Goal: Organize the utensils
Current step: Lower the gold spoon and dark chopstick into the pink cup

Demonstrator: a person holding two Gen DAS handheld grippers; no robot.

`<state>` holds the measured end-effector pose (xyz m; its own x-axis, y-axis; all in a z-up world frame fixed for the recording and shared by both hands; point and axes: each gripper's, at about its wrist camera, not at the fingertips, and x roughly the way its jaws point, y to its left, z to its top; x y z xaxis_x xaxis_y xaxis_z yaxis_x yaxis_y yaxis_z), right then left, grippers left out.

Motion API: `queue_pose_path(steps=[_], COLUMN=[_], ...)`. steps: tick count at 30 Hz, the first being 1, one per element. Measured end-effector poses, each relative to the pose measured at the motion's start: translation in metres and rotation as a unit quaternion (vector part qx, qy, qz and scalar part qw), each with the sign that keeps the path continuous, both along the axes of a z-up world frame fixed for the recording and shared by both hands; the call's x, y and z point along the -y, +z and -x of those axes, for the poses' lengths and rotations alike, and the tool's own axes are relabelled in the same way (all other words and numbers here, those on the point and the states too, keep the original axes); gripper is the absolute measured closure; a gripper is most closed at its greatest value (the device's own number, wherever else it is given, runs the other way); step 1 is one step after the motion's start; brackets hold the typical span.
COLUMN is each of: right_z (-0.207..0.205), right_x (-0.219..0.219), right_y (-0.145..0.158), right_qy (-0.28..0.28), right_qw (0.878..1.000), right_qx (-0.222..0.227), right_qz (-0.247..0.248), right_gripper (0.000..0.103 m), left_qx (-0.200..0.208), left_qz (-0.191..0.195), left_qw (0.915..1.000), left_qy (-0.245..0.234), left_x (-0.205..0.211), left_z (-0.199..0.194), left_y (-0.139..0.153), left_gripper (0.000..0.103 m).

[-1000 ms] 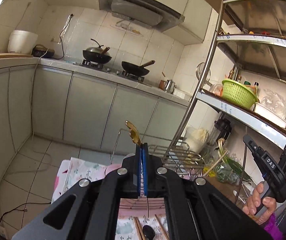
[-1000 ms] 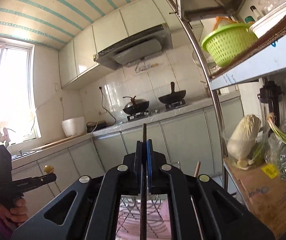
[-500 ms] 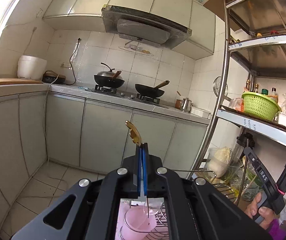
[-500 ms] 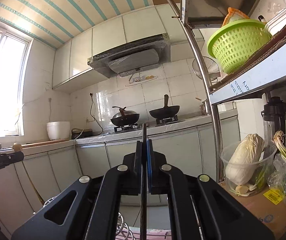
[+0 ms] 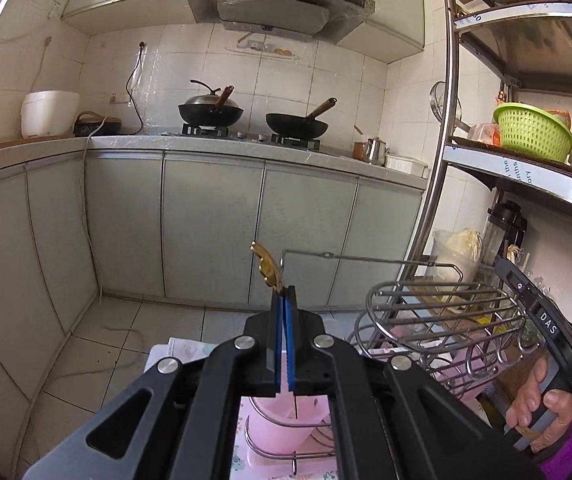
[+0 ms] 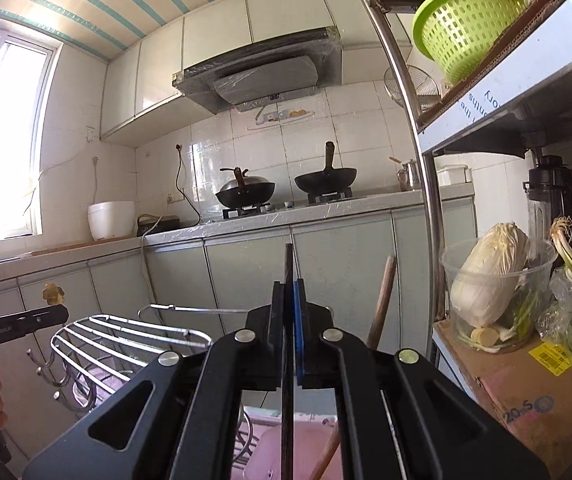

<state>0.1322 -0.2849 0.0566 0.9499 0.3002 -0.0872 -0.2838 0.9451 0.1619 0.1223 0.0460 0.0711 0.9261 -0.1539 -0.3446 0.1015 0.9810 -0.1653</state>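
Carrying step; my left gripper fingers clenched on a gold-handled utensil, right gripper clenched on a dark chopstick; both above the wire rack; next, I judge, lower each into the pink holder.

left gripper clamps a gold-handled utensil above a pink cup beside the wire rack.

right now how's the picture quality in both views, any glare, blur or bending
Right wrist view: the window is blown out white, washing the wall beside it; the shelf post bows from fisheye. Left wrist view: even light, glare only at the top-left edge; the cabinet doors curve, and the image is sharp, with dark corners in both.
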Motion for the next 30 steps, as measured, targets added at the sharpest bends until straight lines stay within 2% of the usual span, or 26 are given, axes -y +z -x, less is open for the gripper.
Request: queue_pose_path(steps=[9,12,14,16,25,30], right_z=[0.017,0.02,0.02,0.022,0.054,0.075], right_x=[0.0,-0.001,-0.002,-0.002,0.007,0.002], right_y=[-0.019,-0.023,-0.024,-0.027,-0.03,-0.04], right_qy=[0.002,0.003,0.008,0.007,-0.005,0.007], right_qw=[0.997,0.995,0.992,0.99,0.987,0.982], right_qx=[-0.077,-0.1,-0.122,-0.137,-0.159,-0.188], right_qz=[0.0,0.007,0.014,0.018,0.021,0.032], right_gripper=[0.097,0.097,0.089,0.066,0.064,0.064], left_qx=[-0.044,-0.06,-0.066,-0.068,-0.061,-0.081], left_qz=[0.003,0.015,0.028,0.037,0.044,0.056], left_qw=[0.999,0.9981,0.9974,0.997,0.9971,0.995], left_qy=[0.004,0.008,0.008,0.005,0.0,-0.014], left_x=[0.001,-0.003,-0.006,-0.009,-0.016,-0.016], left_z=[-0.008,-0.008,-0.006,-0.003,0.029,0.051], left_y=[-0.026,-0.032,-0.033,-0.033,-0.023,-0.03], left_gripper=[0.1,0.087,0.07,0.067,0.066,0.066])
